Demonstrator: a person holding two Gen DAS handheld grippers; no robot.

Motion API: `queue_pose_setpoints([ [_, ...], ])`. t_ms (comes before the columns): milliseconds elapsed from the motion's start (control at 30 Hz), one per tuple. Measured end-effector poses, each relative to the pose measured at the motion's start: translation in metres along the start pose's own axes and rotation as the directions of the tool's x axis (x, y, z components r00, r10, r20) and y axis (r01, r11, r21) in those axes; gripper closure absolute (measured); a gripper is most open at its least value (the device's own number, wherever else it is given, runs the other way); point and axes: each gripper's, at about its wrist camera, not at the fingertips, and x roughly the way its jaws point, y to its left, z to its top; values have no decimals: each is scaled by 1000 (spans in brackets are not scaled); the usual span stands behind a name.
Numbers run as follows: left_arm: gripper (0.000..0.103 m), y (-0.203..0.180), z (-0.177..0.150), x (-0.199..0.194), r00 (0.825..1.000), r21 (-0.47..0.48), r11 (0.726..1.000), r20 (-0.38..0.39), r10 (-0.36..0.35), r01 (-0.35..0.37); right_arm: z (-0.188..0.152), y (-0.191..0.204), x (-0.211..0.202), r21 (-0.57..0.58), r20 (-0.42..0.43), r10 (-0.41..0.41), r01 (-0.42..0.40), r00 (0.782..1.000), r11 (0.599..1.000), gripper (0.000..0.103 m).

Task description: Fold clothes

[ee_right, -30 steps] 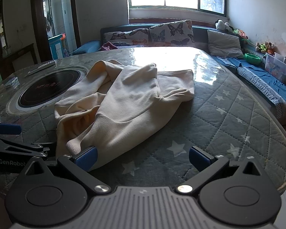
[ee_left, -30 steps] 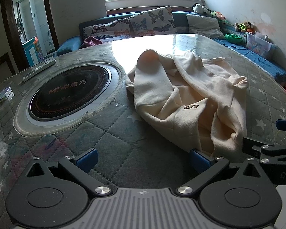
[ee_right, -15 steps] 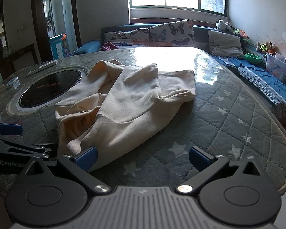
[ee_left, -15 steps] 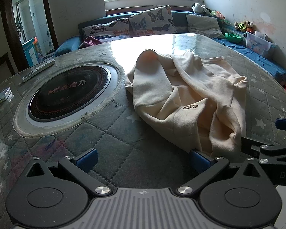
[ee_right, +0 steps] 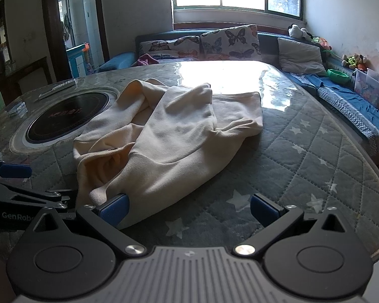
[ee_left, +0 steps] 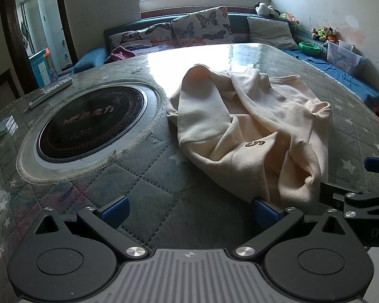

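Your left gripper (ee_left: pixel 189 208) and right gripper (ee_right: pixel 189 208) both gape, holding nothing. The garment (ee_right: pixel 169 136) lies crumpled mid-table, its hem at the near edge: no fold made, spreading and folding remain.

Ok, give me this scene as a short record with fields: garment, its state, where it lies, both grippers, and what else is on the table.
garment: cream sweatshirt
state: crumpled, unfolded, a small "5" mark showing
surface: quilted star-pattern table
left gripper: open, nothing held, its right finger at the sweatshirt's near edge
right gripper: open, nothing held, its left finger at the sweatshirt's near edge
also on table: round cooktop left of the sweatshirt
background: butterfly cushions under a window
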Motion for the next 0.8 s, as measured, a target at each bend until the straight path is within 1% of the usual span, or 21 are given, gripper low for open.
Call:
queue_pose_setpoints([
  [467,0,2,9,3,1000,-3,1000,0,1,-1,7,0,4,2,1,12,-12,1000,1000,0],
  [800,0,5,25,2,1000,-3,1000,16,-7,7,18,-1,8,11,11,26,-26,1000,1000,0],
])
